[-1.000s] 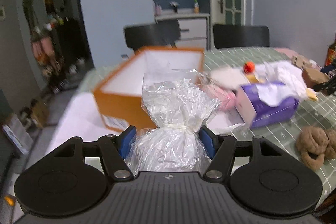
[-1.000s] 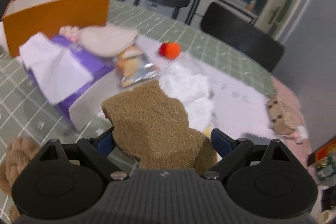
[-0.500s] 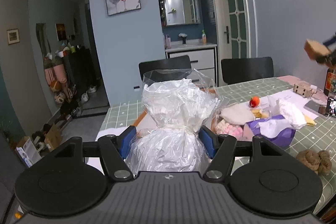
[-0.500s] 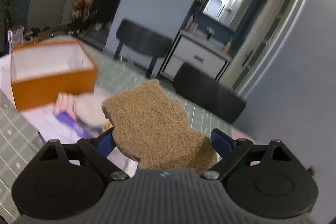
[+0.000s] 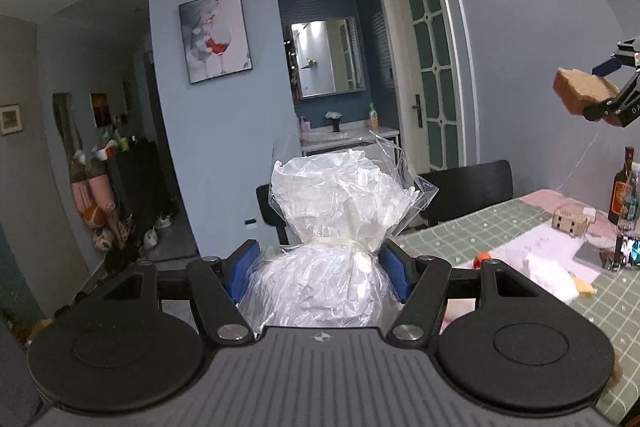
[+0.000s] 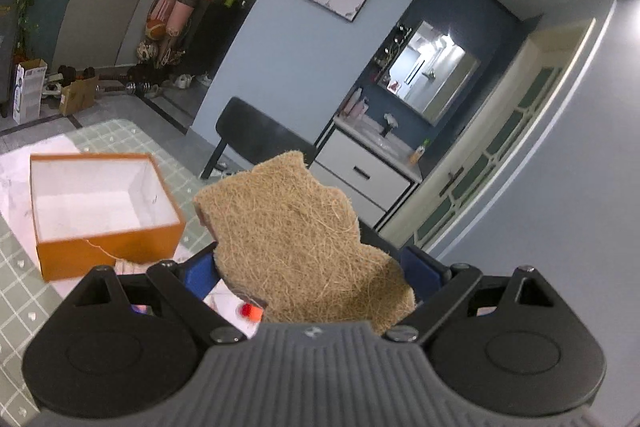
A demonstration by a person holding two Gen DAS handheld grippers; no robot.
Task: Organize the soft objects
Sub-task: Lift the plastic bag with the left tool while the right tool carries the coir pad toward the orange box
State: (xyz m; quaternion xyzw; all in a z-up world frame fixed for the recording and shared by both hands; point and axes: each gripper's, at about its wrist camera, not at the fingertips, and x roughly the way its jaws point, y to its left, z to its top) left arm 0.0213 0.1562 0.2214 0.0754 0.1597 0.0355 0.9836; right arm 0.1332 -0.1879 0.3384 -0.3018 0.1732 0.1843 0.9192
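The orange box [image 6: 105,211] lies below and to the left of the right gripper [image 6: 310,267], open side up, its long axis running away toward the far left; no box shows under the left gripper [image 5: 318,267], so the right hand looks nearer. The right gripper clamps a coarse brown fibre scouring pad [image 6: 296,247], held high above the table [image 6: 24,283]. The left gripper grips a tied clear plastic bag [image 5: 320,283] just below its knot.

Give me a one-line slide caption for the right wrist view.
Right gripper holds a brown fibrous scrubbing pad aloft, with the open orange box on the green checked table below.
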